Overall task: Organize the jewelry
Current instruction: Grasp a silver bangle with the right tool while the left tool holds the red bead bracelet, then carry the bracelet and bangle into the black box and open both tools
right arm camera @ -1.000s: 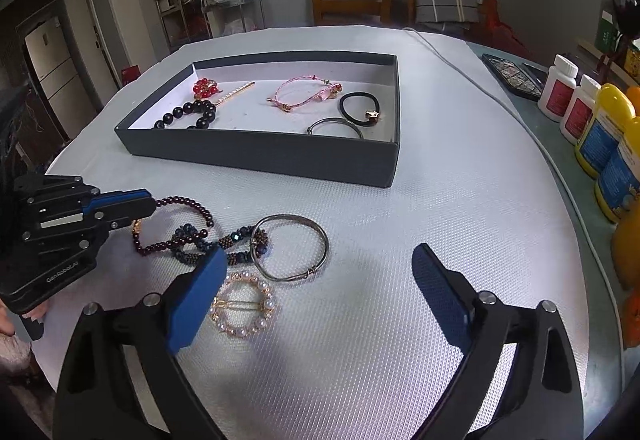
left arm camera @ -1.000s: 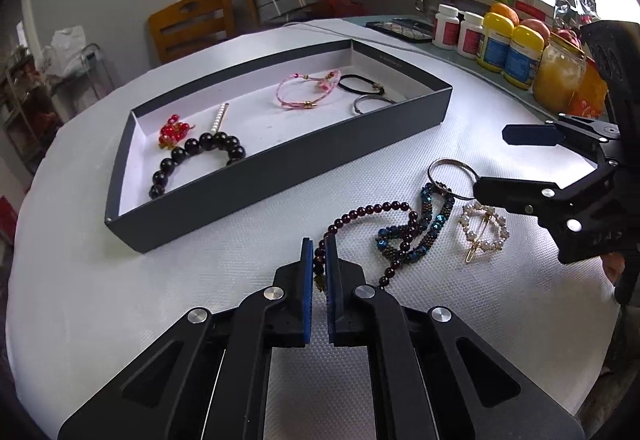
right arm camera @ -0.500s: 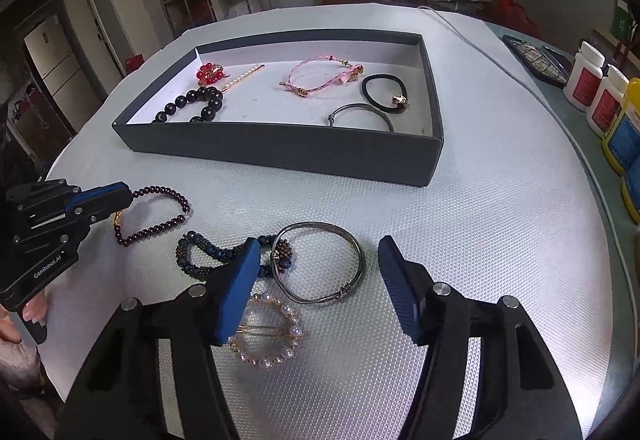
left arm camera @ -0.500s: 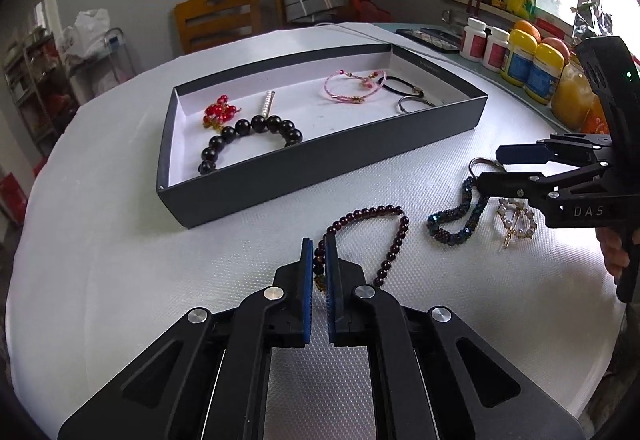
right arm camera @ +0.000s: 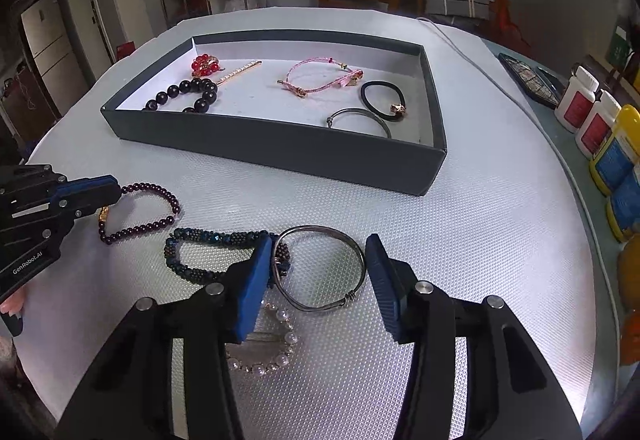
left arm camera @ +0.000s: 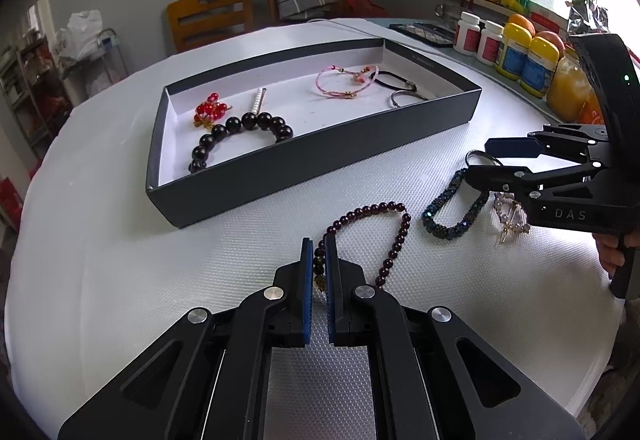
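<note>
My left gripper (left arm camera: 316,252) is shut on the dark red bead bracelet (left arm camera: 394,216), whose loop trails on the white table; both show in the right wrist view, the gripper (right arm camera: 106,186) and the bracelet (right arm camera: 160,224). My right gripper (right arm camera: 320,264) is open, its fingers straddling a silver bangle (right arm camera: 320,272); it also shows in the left wrist view (left arm camera: 486,160). A blue beaded bracelet (right arm camera: 208,244) and a pearl ring clip (right arm camera: 268,356) lie beside the bangle. The dark grey box (right arm camera: 280,148) holds a black bead bracelet (right arm camera: 192,96), a pink cord bracelet (right arm camera: 320,76) and other pieces.
Bottles and jars (left arm camera: 520,52) line the table's right side; they also show in the right wrist view (right arm camera: 600,128). A white cable (right arm camera: 500,80) runs along that edge. A wooden chair (left arm camera: 212,16) stands beyond the table.
My left gripper has dragged the dark red bracelet left, clear of the blue one. My right gripper has moved forward over the silver bangle and narrowed its opening.
</note>
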